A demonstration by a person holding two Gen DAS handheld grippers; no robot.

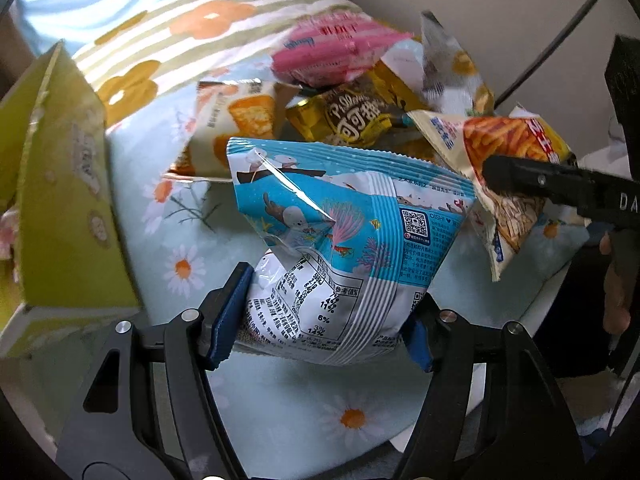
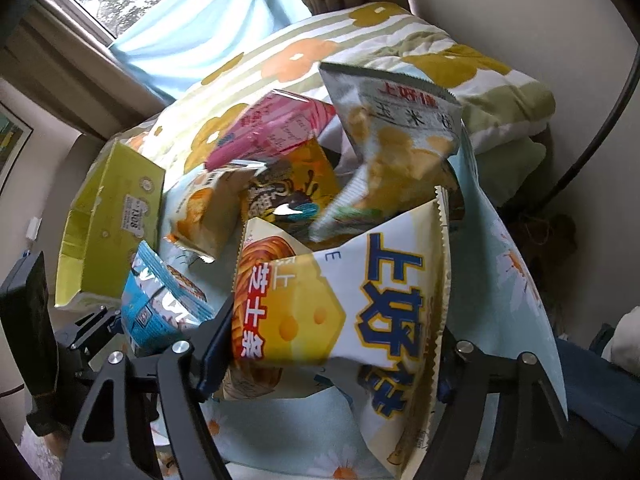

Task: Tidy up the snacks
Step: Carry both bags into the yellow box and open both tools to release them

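Note:
My left gripper [image 1: 324, 320] is shut on the lower end of a blue and white snack bag [image 1: 344, 216], which is lifted above the daisy-print cloth [image 1: 280, 400]. In the right wrist view the same blue bag [image 2: 160, 308] shows at the lower left. My right gripper [image 2: 332, 360] is shut on a cream and yellow cheese-stick bag [image 2: 360, 300], its blue pads pressing both sides. One black finger [image 1: 532, 180] of it lies across that bag [image 1: 504, 148] at the right of the left wrist view.
A pile of snacks lies behind: a pink bag [image 2: 272, 132], a gold cocoa bag [image 1: 352, 120], an orange-print bag [image 1: 236, 116], a white corn-snack bag [image 2: 400, 132]. An open green carton [image 1: 60, 200] stands at the left. A flowered pillow [image 2: 304, 60] lies at the back.

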